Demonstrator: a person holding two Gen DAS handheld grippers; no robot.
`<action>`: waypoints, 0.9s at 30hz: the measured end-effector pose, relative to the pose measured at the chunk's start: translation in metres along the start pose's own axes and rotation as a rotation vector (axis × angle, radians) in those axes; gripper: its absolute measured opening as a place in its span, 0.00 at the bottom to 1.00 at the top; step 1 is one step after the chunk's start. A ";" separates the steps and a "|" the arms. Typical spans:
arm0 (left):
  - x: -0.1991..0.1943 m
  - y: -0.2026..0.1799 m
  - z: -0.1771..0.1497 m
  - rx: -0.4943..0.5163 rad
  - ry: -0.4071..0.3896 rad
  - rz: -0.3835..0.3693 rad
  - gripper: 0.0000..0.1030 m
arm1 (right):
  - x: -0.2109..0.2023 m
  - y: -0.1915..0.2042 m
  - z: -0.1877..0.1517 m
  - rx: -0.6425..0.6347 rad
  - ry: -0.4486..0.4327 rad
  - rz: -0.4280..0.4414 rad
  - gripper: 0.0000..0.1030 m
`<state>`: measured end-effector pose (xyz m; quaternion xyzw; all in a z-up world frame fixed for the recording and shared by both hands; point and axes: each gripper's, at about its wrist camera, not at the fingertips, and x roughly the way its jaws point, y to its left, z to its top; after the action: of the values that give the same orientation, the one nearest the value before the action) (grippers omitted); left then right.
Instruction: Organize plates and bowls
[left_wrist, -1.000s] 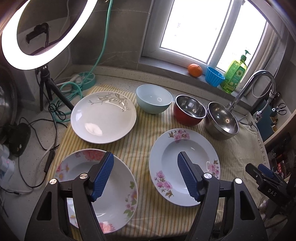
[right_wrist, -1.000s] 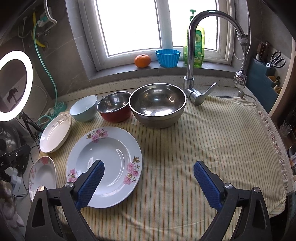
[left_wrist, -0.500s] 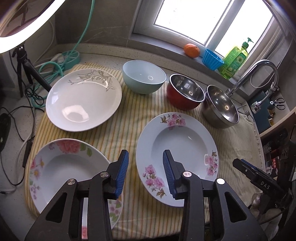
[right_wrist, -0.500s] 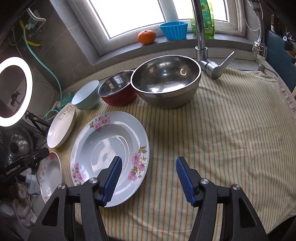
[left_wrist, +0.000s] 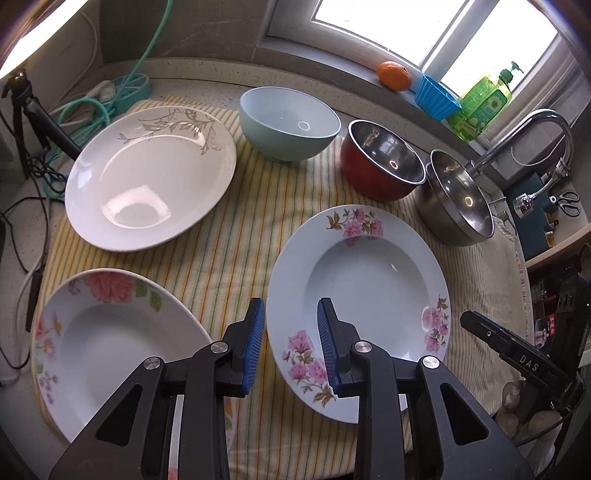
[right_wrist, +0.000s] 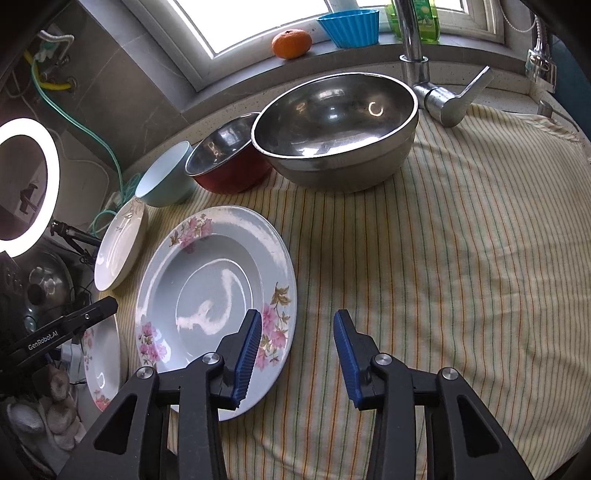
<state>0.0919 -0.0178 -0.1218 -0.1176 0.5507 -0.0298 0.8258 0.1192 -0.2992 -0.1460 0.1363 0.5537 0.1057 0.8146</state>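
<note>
A pale blue plate with pink flowers (left_wrist: 369, 280) (right_wrist: 207, 280) lies on the striped cloth (right_wrist: 443, 258). My left gripper (left_wrist: 290, 308) hovers over its near-left rim, jaws closing, pads touching nothing. My right gripper (right_wrist: 297, 317) hangs over its near-right rim, jaws closing, only cloth and rim edge below the gap. A rose-patterned white plate (left_wrist: 110, 332) lies at the near left and a gold-leaf white plate (left_wrist: 147, 177) behind it. Along the back stand a light blue bowl (left_wrist: 288, 122), a red bowl (left_wrist: 380, 162) and a big steel bowl (right_wrist: 332, 122).
A faucet (right_wrist: 413, 37) rises behind the steel bowl. On the sill sit an orange (right_wrist: 291, 42), a blue cup (right_wrist: 349, 22) and a green soap bottle (left_wrist: 484, 99). A ring light (right_wrist: 22, 184), tripod and cables crowd the left. Bare cloth spreads to the right.
Both grippers have sunk toward the flowered plate and tipped further down. Their jaws have narrowed from wide apart to a small gap. The dishes have not moved.
</note>
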 end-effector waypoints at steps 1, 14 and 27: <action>0.002 0.001 0.001 -0.004 0.005 0.002 0.26 | 0.001 -0.002 0.001 0.002 0.004 0.001 0.34; 0.025 0.002 0.010 -0.023 0.058 0.010 0.20 | 0.021 -0.016 0.010 0.060 0.059 0.049 0.29; 0.034 0.006 0.011 -0.041 0.090 0.015 0.18 | 0.034 -0.012 0.015 0.065 0.092 0.085 0.19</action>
<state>0.1149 -0.0163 -0.1501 -0.1289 0.5886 -0.0174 0.7979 0.1463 -0.3007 -0.1743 0.1812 0.5874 0.1285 0.7782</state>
